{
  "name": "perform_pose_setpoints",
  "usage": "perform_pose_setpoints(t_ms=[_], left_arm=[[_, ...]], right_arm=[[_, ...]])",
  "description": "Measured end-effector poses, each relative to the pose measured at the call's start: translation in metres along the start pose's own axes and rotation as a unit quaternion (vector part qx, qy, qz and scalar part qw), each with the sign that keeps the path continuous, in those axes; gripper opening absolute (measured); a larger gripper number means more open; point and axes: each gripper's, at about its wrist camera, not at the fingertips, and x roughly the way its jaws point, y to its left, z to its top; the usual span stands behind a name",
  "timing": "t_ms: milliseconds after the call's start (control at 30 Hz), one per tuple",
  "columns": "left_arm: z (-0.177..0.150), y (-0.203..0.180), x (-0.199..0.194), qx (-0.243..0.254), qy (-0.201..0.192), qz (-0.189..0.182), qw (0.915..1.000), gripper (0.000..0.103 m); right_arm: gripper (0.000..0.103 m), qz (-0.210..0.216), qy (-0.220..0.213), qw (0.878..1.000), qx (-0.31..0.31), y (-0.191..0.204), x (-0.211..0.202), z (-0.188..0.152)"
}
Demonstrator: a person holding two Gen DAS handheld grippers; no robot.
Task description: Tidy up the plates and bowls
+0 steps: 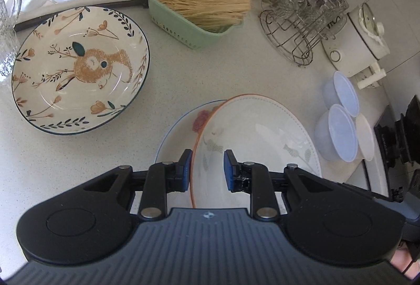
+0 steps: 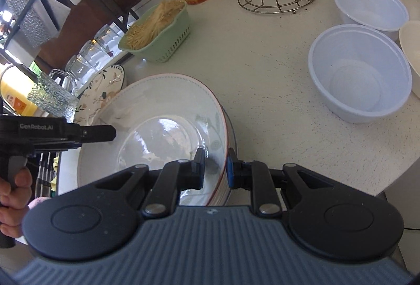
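Your work surface is the pale speckled counter [image 1: 210, 69], and the biggest piece on it is the deer-pattern plate [image 1: 78, 69], lying flat and well apart to the left of your stack. Nearer you, the orange-rimmed plate [image 1: 252, 132] rests tilted on the blue-rimmed rose plate [image 1: 178, 127], overhanging it toward the right rather than sitting centred. Three plastic bowls [image 2: 359, 72] stand in a cluster on the right side, untouched.

Your left gripper [image 1: 207, 169] has its fingers spread, one on each side of the orange rim, with a clear gap on the inner side; it is not yet pinching anything. Your right gripper [image 2: 216, 167] straddles the opposite edge of that same plate, fingers closer together, though whether the pads actually press the rim cannot be told from here.

The step looks like seating the top plate squarely on the one below. Close both sides evenly before you move, so the plate does not pivot on one grip. Keep it low, slide or lift only slightly, and centre it until the rims run concentric. The glazed surfaces will likely slip against each other, so release one side at a time and gently
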Motion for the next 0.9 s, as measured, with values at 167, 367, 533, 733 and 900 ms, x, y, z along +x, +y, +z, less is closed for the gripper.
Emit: perform_pose_setpoints(t_ms=[167, 367, 533, 733, 900], left_arm=[[-0.002, -0.004, 0.004, 0.001, 0.000, 0.019, 0.9998, 0.028], [-0.003, -0.006, 0.000, 0.003, -0.006, 0.038, 0.9993, 0.028], [-0.003, -0.009, 0.003, 0.012, -0.003, 0.053, 0.9985, 0.028], [-0.003, -0.011, 0.005, 0.026, 0.003, 0.066, 0.9975, 0.028], [-0.003, -0.006, 0.004, 0.030, 0.003, 0.081, 0.9963, 0.028]], right_arm=[[0.020, 0.005, 0.003, 1.000, -0.009, -0.001, 0.003, 0.003], [0.021, 0.005, 0.014, 1.000, -0.027, 0.002, 0.007, 0.004], [0.021, 0.007, 0.018, 0.999, -0.028, 0.000, 0.008, 0.005], [0.021, -0.001, 0.022, 0.999, -0.038, 0.004, 0.010, 0.004], [0.020, -0.017, 0.024, 0.998, -0.064, 0.011, 0.013, 0.004]])
